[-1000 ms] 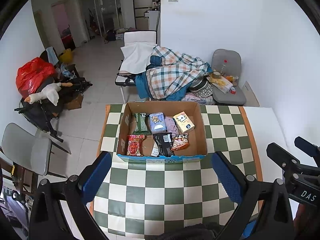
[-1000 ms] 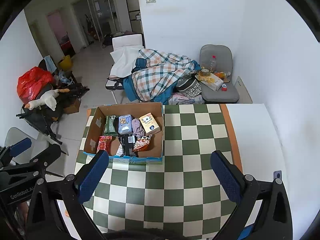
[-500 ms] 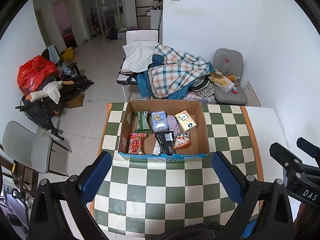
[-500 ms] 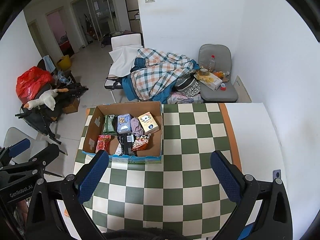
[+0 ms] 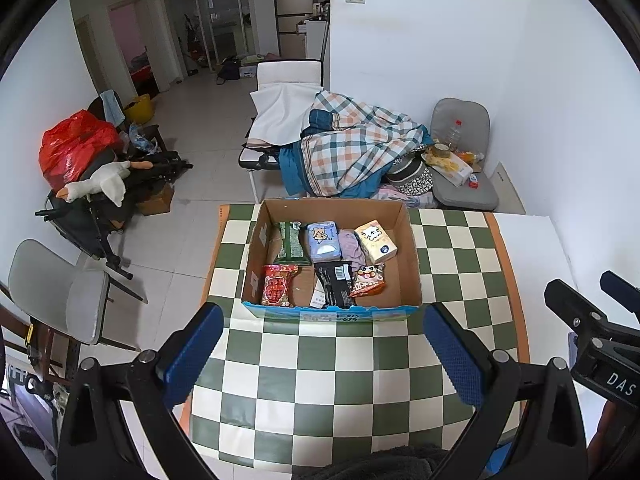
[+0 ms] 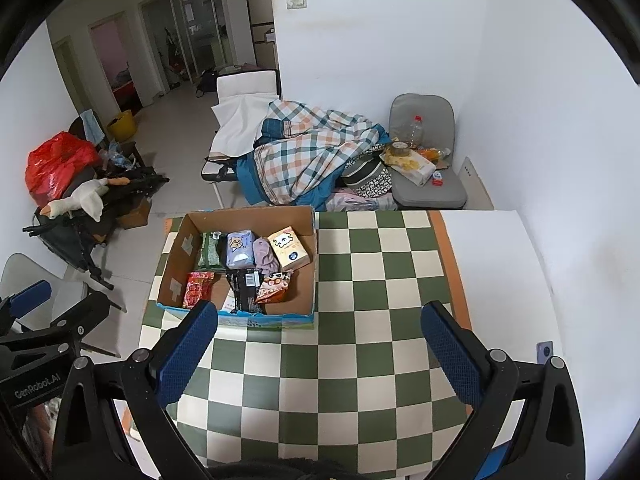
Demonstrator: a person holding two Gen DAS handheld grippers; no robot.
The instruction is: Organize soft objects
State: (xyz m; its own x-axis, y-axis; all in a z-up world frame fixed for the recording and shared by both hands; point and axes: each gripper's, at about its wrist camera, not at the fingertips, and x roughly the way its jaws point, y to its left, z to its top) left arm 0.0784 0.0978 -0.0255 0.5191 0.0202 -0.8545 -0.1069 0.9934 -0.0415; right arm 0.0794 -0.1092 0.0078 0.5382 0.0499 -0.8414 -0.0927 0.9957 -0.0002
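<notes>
An open cardboard box (image 5: 412, 264) (image 6: 308, 280) stands on the green-and-white checkered table (image 5: 320, 380) (image 6: 360, 360) at its far left. It holds several soft packs: a blue tissue pack (image 5: 323, 241) (image 6: 240, 249), a cream tissue box (image 5: 376, 241) (image 6: 288, 248), a green pack (image 5: 290, 242), a red snack bag (image 5: 278, 289) (image 6: 197, 289), a black bag (image 5: 334, 286), an orange snack bag (image 5: 368, 280) and a mauve cloth (image 5: 350, 246). My left gripper (image 5: 320, 354) is open and empty, high above the table before the box. My right gripper (image 6: 320, 352) is open and empty, right of the box.
The table's right part is a white surface (image 6: 500, 280). Beyond the far edge a chair carries a plaid blanket (image 5: 352, 152), and a grey chair (image 5: 464, 168) holds a bottle and clutter. A cart with a plush goose (image 5: 96, 184) and a grey chair (image 5: 60, 292) stand left.
Both grippers have risen and drawn back slightly, so the box and table look a little smaller and farther. Both stay open and empty.
</notes>
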